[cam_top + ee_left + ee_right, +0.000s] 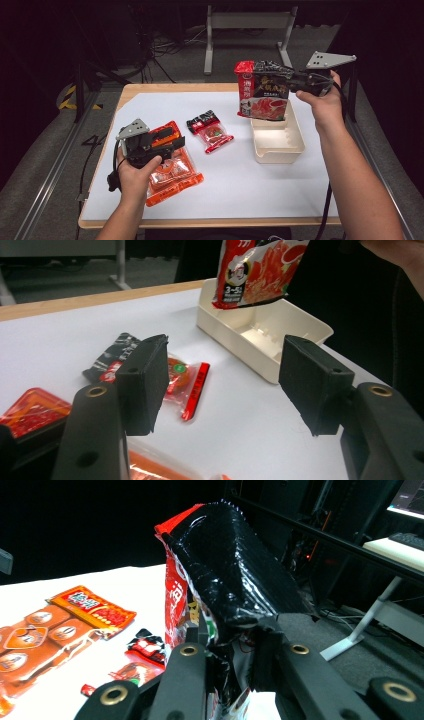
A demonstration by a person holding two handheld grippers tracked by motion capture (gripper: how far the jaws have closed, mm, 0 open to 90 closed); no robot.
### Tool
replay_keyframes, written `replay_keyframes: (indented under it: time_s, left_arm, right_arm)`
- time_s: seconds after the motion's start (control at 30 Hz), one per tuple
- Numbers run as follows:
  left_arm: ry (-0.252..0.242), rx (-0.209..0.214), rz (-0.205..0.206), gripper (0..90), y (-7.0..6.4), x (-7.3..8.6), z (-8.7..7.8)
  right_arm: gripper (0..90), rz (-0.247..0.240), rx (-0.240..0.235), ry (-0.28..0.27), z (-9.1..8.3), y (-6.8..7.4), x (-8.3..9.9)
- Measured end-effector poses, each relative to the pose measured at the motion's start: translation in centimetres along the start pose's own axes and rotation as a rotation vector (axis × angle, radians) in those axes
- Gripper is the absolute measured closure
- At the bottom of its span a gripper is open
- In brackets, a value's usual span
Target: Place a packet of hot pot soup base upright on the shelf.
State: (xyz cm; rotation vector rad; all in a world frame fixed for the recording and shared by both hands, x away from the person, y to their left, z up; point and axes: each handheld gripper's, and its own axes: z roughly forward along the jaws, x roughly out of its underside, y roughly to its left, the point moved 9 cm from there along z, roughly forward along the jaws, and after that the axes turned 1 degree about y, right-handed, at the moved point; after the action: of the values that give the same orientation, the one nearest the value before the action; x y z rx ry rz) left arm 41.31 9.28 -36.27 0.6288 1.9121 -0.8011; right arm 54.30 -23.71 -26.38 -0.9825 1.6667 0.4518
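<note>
- The red and black packet (263, 90) hangs in the air above the far end of the cream box (276, 141), not touching it.
- The right gripper (303, 80) pinches the top edge of this packet between its jaws.
- The left gripper (170, 142) has its jaws spread apart with nothing between them, over the orange packet (172, 176).
- The small red packet (210, 131) lies on the white table (260, 185) between the orange packet and the box.
</note>
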Motion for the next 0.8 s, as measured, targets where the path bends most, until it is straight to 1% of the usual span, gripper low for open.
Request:
replay_keyframes:
  time_s: [0.03,0.07,0.13,0.17,0.2,0.23,0.27,0.3,0.53,0.63,0.8]
  left_arm:
    - [0.000,-0.006,-0.001,37.7,0.2,0.1,-0.2]
    - [0.002,-0.023,0.002,37.7,0.5,0.2,-0.5]
    - [0.004,-0.033,0.004,37.4,0.7,0.4,-0.8]
    - [0.001,-0.040,0.012,37.0,0.9,0.4,-0.8]
    - [0.001,-0.040,0.012,36.7,0.9,0.4,-0.8]
    - [0.004,-0.049,0.011,36.3,1.0,0.5,-1.0]
    - [0.005,-0.055,0.015,36.3,1.0,0.5,-1.0]
    - [0.007,-0.065,0.023,35.6,1.2,0.6,-1.1]
    - [0.014,-0.074,0.022,35.2,1.5,1.0,-1.2]
    - [0.015,-0.074,0.023,35.1,1.6,1.0,-1.1]
    - [0.020,-0.066,0.022,34.9,1.6,1.0,-0.8]
  right_arm:
    - [79.4,-0.002,0.004,-0.001,0.0,-0.3,0.1]
    - [79.4,-0.001,0.007,0.001,0.0,-0.6,0.2]
    - [79.4,-0.001,0.016,0.004,0.1,-1.1,0.3]
    - [79.4,0.000,0.017,0.005,0.1,-1.4,0.4]
    - [79.4,0.000,0.017,0.005,0.1,-1.4,0.4]
    - [79.4,-0.011,0.020,0.003,0.1,-1.9,0.5]
    - [79.4,-0.011,0.020,0.003,0.1,-1.9,0.5]
    - [79.4,-0.019,0.022,0.003,0.2,-2.2,0.6]
    - [79.3,-0.036,0.024,-0.007,0.6,-3.1,0.8]
    - [79.3,-0.044,0.029,-0.003,0.7,-3.6,1.2]
    - [79.3,-0.040,0.043,0.003,0.9,-4.4,2.0]
